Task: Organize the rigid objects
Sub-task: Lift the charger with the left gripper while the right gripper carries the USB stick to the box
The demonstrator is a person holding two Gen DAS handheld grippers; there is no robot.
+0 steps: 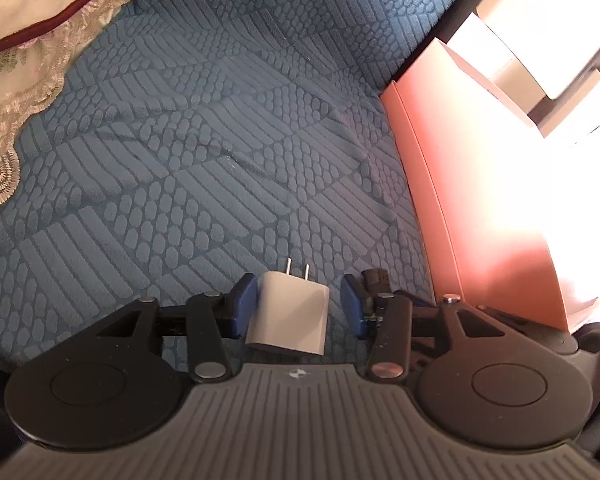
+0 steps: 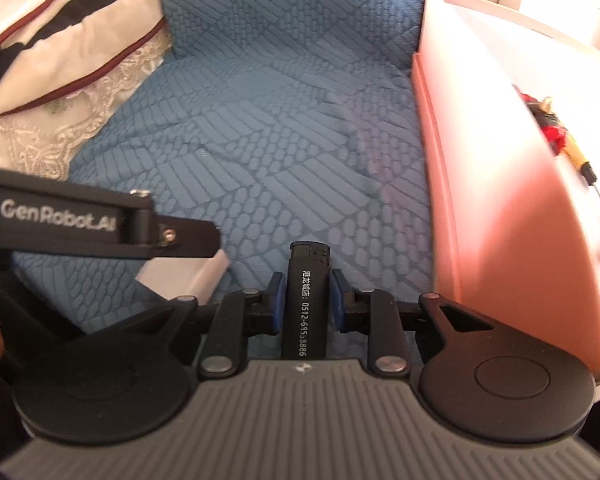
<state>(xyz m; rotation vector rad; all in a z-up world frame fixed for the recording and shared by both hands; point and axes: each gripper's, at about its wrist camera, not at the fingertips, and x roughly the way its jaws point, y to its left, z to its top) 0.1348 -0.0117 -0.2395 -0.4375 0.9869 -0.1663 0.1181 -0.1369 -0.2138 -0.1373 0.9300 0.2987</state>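
Left wrist charger (image 1: 290, 318): white plug adapter, two prongs pointing far, on the blue quilt (image 1: 220, 140).
Left gripper (image 1: 298, 304): spread, right pad clear of it.
Right wrist lighter (image 2: 305, 304): black, white print, upright lengthwise.
Right gripper (image 2: 305, 300): pinching the lighter; pink box (image 2: 500, 220) at right.

A blue quilted sofa cover (image 1: 228, 128) fills the scene, a lace-trimmed cushion (image 2: 60, 60) lying at its far left corner, strong sunlight washing out the right edge.

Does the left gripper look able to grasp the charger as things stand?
Probably yes: the charger already sits between the left gripper's open jaws on the blue cover, one pad touching it, with nothing in the way.
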